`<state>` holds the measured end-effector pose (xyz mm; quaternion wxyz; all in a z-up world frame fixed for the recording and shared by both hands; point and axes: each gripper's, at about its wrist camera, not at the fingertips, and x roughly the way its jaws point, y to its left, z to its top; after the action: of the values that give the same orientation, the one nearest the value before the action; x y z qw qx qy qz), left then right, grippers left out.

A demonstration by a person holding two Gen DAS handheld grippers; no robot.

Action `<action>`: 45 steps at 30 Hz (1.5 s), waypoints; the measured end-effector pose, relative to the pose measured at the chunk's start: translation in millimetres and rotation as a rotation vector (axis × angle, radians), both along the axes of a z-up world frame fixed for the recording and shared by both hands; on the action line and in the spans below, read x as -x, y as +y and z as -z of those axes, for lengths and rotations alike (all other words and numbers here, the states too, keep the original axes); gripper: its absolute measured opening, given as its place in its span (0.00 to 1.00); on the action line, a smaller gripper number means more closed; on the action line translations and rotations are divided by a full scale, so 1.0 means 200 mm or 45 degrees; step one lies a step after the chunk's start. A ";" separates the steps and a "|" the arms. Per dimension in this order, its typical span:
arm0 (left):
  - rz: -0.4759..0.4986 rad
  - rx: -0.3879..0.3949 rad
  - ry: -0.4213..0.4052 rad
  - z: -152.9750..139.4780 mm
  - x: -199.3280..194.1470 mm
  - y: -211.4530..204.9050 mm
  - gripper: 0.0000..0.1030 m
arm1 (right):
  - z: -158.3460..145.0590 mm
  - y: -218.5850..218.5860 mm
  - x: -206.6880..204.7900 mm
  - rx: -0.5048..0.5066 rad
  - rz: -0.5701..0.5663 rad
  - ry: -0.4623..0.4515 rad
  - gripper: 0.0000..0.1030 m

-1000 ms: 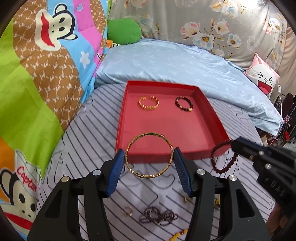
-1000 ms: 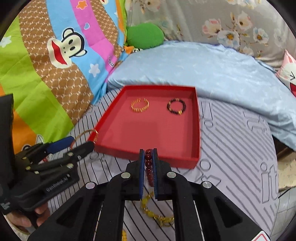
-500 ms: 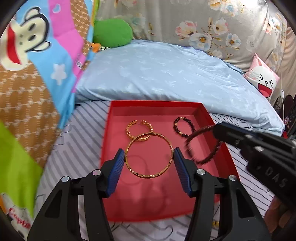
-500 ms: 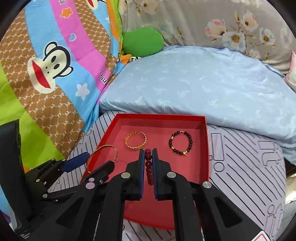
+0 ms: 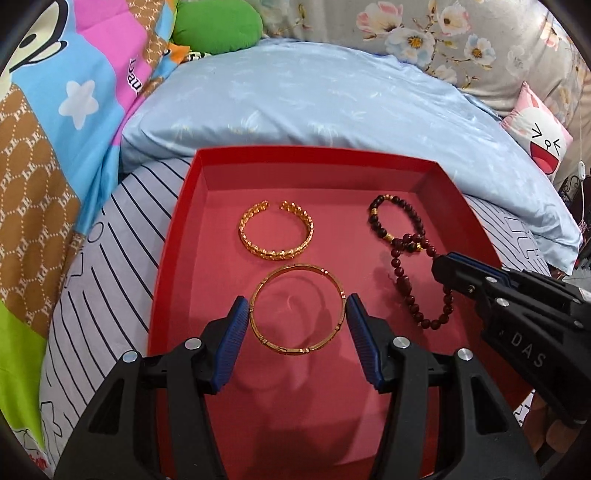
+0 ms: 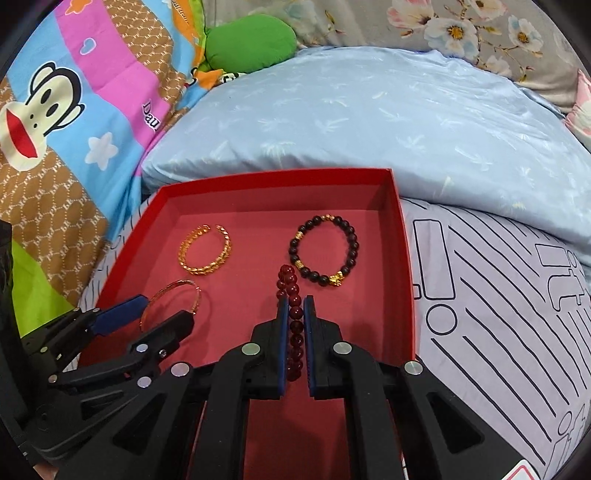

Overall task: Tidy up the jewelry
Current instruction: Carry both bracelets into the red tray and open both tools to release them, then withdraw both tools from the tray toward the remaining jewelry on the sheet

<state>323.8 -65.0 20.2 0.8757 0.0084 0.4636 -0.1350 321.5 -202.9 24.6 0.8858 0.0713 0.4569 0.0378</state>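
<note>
A red tray (image 5: 436, 168) (image 6: 400, 236) lies on the striped bed cover. In it are a gold open cuff (image 5: 276, 232) (image 6: 205, 250) and a dark bead bracelet with gold beads (image 5: 397, 220) (image 6: 325, 251). My left gripper (image 5: 297, 314) (image 6: 162, 308) is shut on a thin gold bangle (image 5: 297, 345) (image 6: 173, 301), held low over the tray's middle. My right gripper (image 6: 295, 306) (image 5: 441, 264) is shut on a red bead bracelet (image 6: 291, 295) (image 5: 421, 288), which hangs over the tray's right part, close to the dark bracelet.
A pale blue pillow (image 5: 332, 96) lies right behind the tray. A colourful monkey-print blanket (image 6: 55, 122) rises on the left, with a green cushion (image 5: 218, 26) at the back. A floral cover and a white cat pillow (image 5: 539, 136) are at the far right.
Both grippers have moved forward from in front of the tray to over it, each still holding its bracelet. The loose jewelry on the bed cover has dropped out of view.
</note>
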 end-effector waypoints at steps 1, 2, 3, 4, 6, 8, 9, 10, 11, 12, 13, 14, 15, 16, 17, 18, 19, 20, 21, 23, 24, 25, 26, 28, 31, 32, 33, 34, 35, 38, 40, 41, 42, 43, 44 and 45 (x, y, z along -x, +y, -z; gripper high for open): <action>0.001 -0.016 -0.008 0.00 0.00 0.00 0.51 | 0.01 -0.01 0.00 0.005 0.005 0.004 0.08; 0.006 -0.027 -0.009 0.01 0.00 -0.01 0.51 | 0.01 -0.01 0.00 0.015 0.014 -0.003 0.08; 0.009 -0.035 -0.008 0.01 0.00 -0.02 0.51 | 0.01 -0.01 0.01 0.021 0.024 -0.013 0.11; 0.008 -0.037 -0.009 0.01 0.00 -0.02 0.51 | 0.01 -0.02 0.01 0.027 0.034 -0.016 0.14; -0.008 -0.034 -0.017 0.01 0.00 -0.01 0.52 | -0.01 -0.03 0.03 0.030 0.056 -0.040 0.29; -0.014 -0.024 -0.021 0.00 0.01 -0.01 0.54 | -0.03 -0.05 0.06 0.037 0.074 -0.067 0.34; -0.022 -0.024 -0.028 -0.01 0.01 0.00 0.55 | -0.04 -0.06 0.06 0.038 0.077 -0.074 0.35; -0.026 -0.025 -0.035 -0.01 0.02 0.00 0.56 | -0.06 -0.06 0.08 0.036 0.080 -0.084 0.36; -0.030 -0.025 -0.041 -0.02 0.02 0.00 0.57 | -0.07 -0.07 0.10 0.032 0.082 -0.092 0.36; -0.034 -0.025 -0.050 -0.03 0.03 0.01 0.57 | -0.08 -0.08 0.11 0.027 0.083 -0.099 0.36; -0.035 -0.023 -0.057 -0.04 0.04 0.01 0.57 | -0.10 -0.08 0.13 0.023 0.085 -0.106 0.36; -0.037 -0.018 -0.063 -0.06 0.05 0.02 0.57 | -0.11 -0.08 0.15 0.020 0.088 -0.114 0.36; -0.042 -0.010 -0.067 -0.07 0.07 0.02 0.57 | -0.12 -0.08 0.16 0.019 0.088 -0.118 0.37; -0.043 -0.001 -0.071 -0.08 0.08 0.03 0.57 | -0.13 -0.08 0.19 0.017 0.089 -0.125 0.37; -0.048 0.008 -0.078 -0.10 0.10 0.04 0.57 | -0.15 -0.09 0.21 0.012 0.090 -0.130 0.37; -0.050 0.010 -0.082 -0.11 0.12 0.05 0.57 | -0.16 -0.08 0.23 0.008 0.090 -0.133 0.37; -0.051 0.014 -0.088 -0.13 0.14 0.05 0.57 | -0.17 -0.08 0.26 0.001 0.091 -0.138 0.37; -0.056 0.017 -0.092 -0.14 0.16 0.06 0.57 | -0.18 -0.07 0.27 -0.001 0.090 -0.140 0.37; -0.059 0.020 -0.092 -0.15 0.17 0.07 0.57 | -0.18 -0.07 0.29 -0.004 0.088 -0.142 0.37; -0.066 0.027 -0.095 -0.17 0.21 0.09 0.57 | -0.20 -0.06 0.34 -0.011 0.086 -0.145 0.37; -0.070 0.025 -0.097 -0.18 0.23 0.10 0.57 | -0.20 -0.05 0.37 -0.016 0.083 -0.145 0.37; -0.072 0.026 -0.102 -0.19 0.25 0.10 0.57 | -0.20 -0.04 0.39 -0.018 0.081 -0.145 0.37; -0.074 0.028 -0.106 -0.19 0.27 0.11 0.57 | -0.21 -0.03 0.42 -0.022 0.076 -0.144 0.37; -0.077 0.034 -0.113 -0.21 0.32 0.13 0.57 | -0.22 -0.02 0.46 -0.022 0.069 -0.146 0.37; -0.081 0.030 -0.125 -0.24 0.39 0.15 0.57 | -0.23 0.00 0.55 -0.024 0.061 -0.148 0.37; -0.081 0.027 -0.132 -0.25 0.42 0.16 0.57 | -0.23 0.00 0.57 -0.025 0.061 -0.149 0.37; -0.081 0.026 -0.137 -0.26 0.44 0.17 0.57 | -0.23 0.01 0.60 -0.029 0.061 -0.148 0.37; -0.082 0.024 -0.144 -0.27 0.48 0.18 0.57 | -0.23 0.01 0.63 -0.032 0.062 -0.147 0.37; -0.084 0.026 -0.148 -0.27 0.50 0.19 0.57 | -0.23 0.01 0.66 -0.033 0.063 -0.146 0.37; -0.088 0.037 -0.147 -0.29 0.57 0.21 0.57 | -0.23 0.00 0.75 -0.020 0.066 -0.141 0.37; -0.088 0.027 -0.154 -0.29 0.62 0.23 0.57 | -0.22 0.00 0.81 -0.013 0.069 -0.137 0.37; -0.090 0.014 -0.161 -0.29 0.65 0.23 0.57 | -0.22 0.00 0.83 -0.010 0.071 -0.133 0.37; -0.088 0.004 -0.166 -0.29 0.68 0.23 0.57 | -0.21 -0.01 0.86 -0.008 0.071 -0.127 0.37; -0.085 -0.001 -0.167 -0.29 0.71 0.24 0.57 | -0.20 -0.01 0.89 -0.004 0.071 -0.121 0.37; -0.083 -0.003 -0.166 -0.29 0.72 0.24 0.57 | -0.19 -0.01 0.92 0.002 0.071 -0.113 0.37; -0.081 -0.005 -0.161 -0.28 0.75 0.24 0.57 | -0.18 0.00 0.94 0.004 0.072 -0.108 0.37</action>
<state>173.5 -16.2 75.8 0.9070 0.0037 0.4076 -0.1055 133.8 -203.7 61.5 0.9053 0.0811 0.4168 0.0149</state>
